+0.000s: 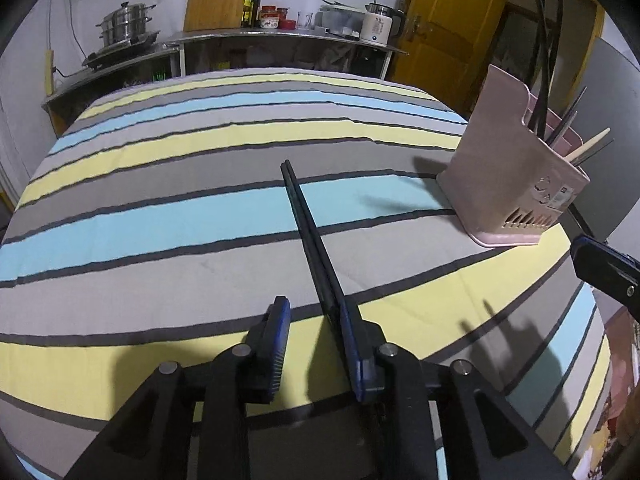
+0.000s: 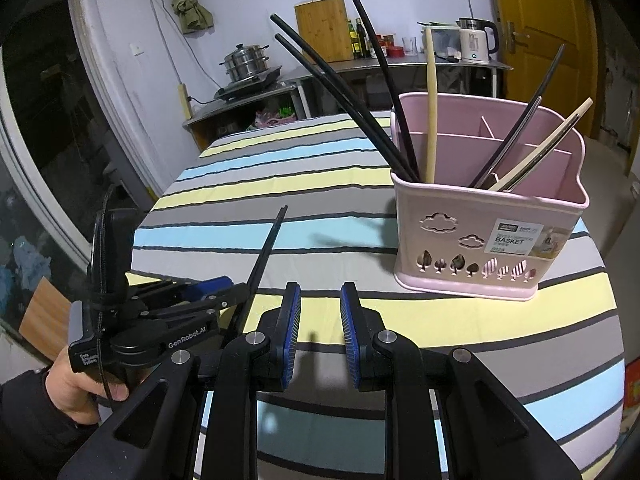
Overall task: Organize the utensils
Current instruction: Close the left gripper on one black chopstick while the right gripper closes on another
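A pair of black chopsticks (image 1: 304, 220) lies lengthways on the striped tablecloth (image 1: 160, 220). Its near end sits between the jaws of my left gripper (image 1: 314, 304), against the right pad. The left pad stands clear of it, so this gripper is open. The right wrist view shows the same pair (image 2: 264, 252) running out of the left gripper (image 2: 224, 288). My right gripper (image 2: 321, 288) hangs open and empty over the cloth, just in front of the pink utensil basket (image 2: 480, 232). The basket (image 1: 512, 184) holds several black chopsticks (image 2: 360, 92) and cream ones (image 2: 430, 100).
A person's hand (image 2: 72, 392) grips the left tool's handle. The basket stands near the table's right edge (image 1: 576, 248). Behind the table runs a steel counter (image 1: 280, 34) with a steamer pot (image 1: 124, 24), a cutting board, bottles and a kettle (image 1: 378, 26). A yellow door (image 1: 452, 28) is at the back right.
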Available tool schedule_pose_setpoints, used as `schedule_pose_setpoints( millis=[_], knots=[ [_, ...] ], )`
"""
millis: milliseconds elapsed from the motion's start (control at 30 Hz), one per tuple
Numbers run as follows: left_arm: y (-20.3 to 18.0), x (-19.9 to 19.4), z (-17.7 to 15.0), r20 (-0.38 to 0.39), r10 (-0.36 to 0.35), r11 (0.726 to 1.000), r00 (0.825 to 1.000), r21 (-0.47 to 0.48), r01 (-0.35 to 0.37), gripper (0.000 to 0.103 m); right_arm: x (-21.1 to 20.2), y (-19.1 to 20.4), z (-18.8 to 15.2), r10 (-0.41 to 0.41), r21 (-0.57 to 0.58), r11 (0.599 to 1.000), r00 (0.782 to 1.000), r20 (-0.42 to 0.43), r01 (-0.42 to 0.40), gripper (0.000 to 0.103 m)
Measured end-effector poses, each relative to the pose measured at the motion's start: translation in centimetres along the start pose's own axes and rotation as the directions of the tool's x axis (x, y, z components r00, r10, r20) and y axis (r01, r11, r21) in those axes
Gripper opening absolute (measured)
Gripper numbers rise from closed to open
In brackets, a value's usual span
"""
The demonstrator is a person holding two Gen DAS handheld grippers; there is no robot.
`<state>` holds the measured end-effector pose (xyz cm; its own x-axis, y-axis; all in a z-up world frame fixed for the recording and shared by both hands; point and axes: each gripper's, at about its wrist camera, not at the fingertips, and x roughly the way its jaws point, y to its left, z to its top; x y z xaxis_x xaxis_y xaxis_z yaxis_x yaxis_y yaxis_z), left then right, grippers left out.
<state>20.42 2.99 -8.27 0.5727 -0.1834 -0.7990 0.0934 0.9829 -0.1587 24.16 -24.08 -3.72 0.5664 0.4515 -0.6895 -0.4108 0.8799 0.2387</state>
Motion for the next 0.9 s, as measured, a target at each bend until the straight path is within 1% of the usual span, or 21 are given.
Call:
schedule_pose_setpoints(
  millis=[67,133,233,300,367,400,433,467,500,533,633,700,767,833,900],
  knots=[
    [0.1,0.1,0.0,0.008,0.016,1.0,1.0,-0.001,-0.016,0.033,0.1,0.1,0.1,0.0,0.001,1.0,1.0,-0.001,0.0,0.021],
    [0.5,0.1,-0.1,0.015,0.026,0.999,1.0,-0.025,-0.026,0.036,0.1,0.0,0.1,0.001,0.002,1.0,1.0,-0.002,-0.001,0.021],
    [0.5,0.1,-0.2,0.021,0.037,0.999,0.999,-0.024,-0.037,0.036,0.2,0.0,0.1,0.0,0.002,1.0,1.0,-0.002,0.0,0.021],
    [0.0,0.2,-0.3,0.02,0.072,0.997,0.997,0.002,-0.072,0.037,0.2,0.0,0.1,-0.001,0.004,1.0,1.0,-0.002,0.001,0.021],
    [-1.1,0.5,-0.3,0.018,0.135,0.989,0.991,0.065,-0.136,0.036,0.2,0.0,0.0,0.0,0.007,1.0,1.0,-0.002,0.0,0.021],
    [-1.4,0.6,-0.3,0.024,0.152,0.985,0.988,0.083,-0.153,0.036,0.3,0.0,0.0,0.0,0.008,1.0,1.0,-0.003,0.0,0.021],
    [-1.3,0.6,-0.2,0.021,0.148,0.986,0.989,0.075,-0.149,0.034,0.3,0.1,0.0,-0.001,0.007,1.0,1.0,-0.003,0.001,0.021],
    [-1.1,0.6,-0.2,0.019,0.143,0.988,0.99,0.061,-0.144,0.028,0.2,0.1,0.0,-0.002,0.006,1.0,1.0,-0.004,0.002,0.021],
    [-0.7,0.5,-0.1,0.02,0.155,0.986,0.988,0.051,-0.156,0.021,0.2,0.2,0.1,-0.002,0.004,1.0,1.0,-0.004,0.002,0.021],
    [-0.4,0.4,-0.2,0.021,0.171,0.984,0.985,0.046,-0.171,0.008,0.2,0.2,0.1,-0.002,0.002,1.0,1.0,-0.004,0.002,0.021],
    [1.2,0.0,-0.4,0.017,0.181,0.983,0.983,-0.005,-0.181,0.006,0.3,0.5,0.2,0.001,-0.002,1.0,1.0,-0.004,-0.001,0.021],
    [2.6,-0.5,-0.8,0.018,0.206,0.978,0.978,-0.04,-0.205,0.006,0.6,0.7,0.2,0.007,-0.004,1.0,1.0,-0.007,-0.007,0.021],
    [3.7,-1.1,-1.2,0.017,0.209,0.975,0.978,-0.077,-0.207,0.006,1.0,0.9,0.2,0.016,-0.006,1.0,1.0,-0.012,-0.016,0.021],
    [4.9,-1.6,-1.6,0.014,0.227,0.968,0.974,-0.109,-0.225,0.006,1.5,1.4,0.2,0.022,-0.014,1.0,1.0,-0.02,-0.022,0.021],
    [5.8,-2.1,-1.9,0.011,0.224,0.966,0.975,-0.138,-0.22,0.006,2.0,1.7,0.3,0.029,-0.02,0.999,0.999,-0.027,-0.03,0.021]
  ],
)
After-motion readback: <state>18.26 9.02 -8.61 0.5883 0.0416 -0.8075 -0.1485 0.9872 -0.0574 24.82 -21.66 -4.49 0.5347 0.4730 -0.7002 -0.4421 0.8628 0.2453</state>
